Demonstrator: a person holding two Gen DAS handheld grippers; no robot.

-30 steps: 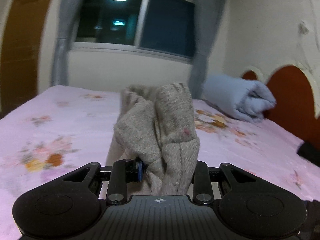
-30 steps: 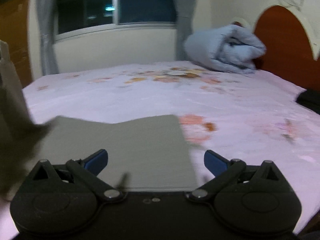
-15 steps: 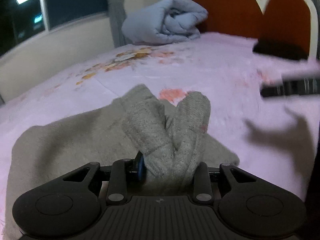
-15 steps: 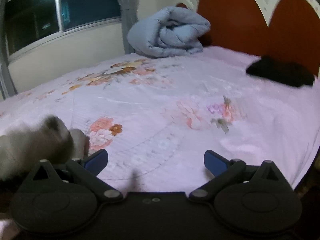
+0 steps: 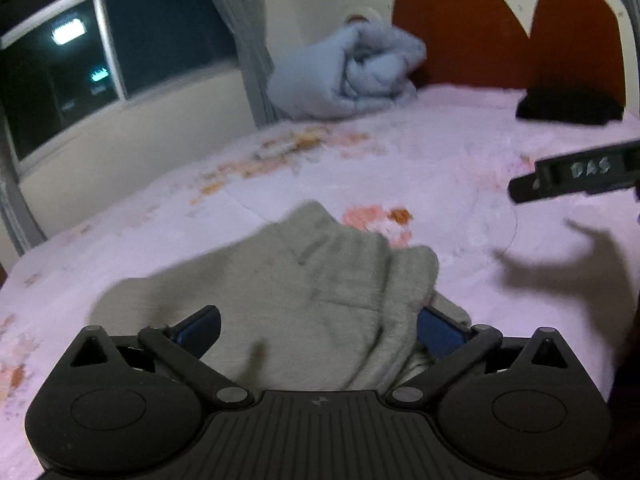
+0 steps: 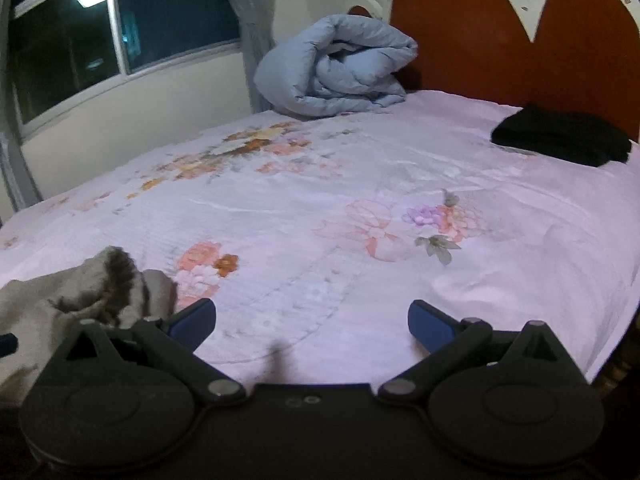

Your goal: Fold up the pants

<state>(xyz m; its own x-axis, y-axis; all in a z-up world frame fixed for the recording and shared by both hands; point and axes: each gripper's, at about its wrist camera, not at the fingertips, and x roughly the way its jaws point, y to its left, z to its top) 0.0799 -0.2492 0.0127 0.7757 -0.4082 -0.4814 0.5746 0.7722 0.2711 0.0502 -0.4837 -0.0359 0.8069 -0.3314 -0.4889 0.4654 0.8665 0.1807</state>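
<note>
The grey knit pants (image 5: 320,280) lie folded in a heap on the pink floral bed (image 5: 460,168). My left gripper (image 5: 318,326) is open just above them, its blue-padded fingers spread either side of the loose fabric. In the right wrist view the pants (image 6: 80,292) lie at the lower left, beside the left finger. My right gripper (image 6: 312,320) is open and empty over bare bedsheet (image 6: 320,208). The right gripper's side (image 5: 576,176) shows at the right edge of the left wrist view.
A rolled light-blue duvet (image 6: 336,68) sits at the head of the bed by the red headboard (image 6: 480,32). A black folded garment (image 6: 560,136) lies at the far right. A window (image 6: 120,28) and a grey curtain are on the left wall.
My left gripper has opened and let go of the pants, which dropped onto the folded part. It swung right earlier. My right gripper stayed open and moved off the pants to the right.
</note>
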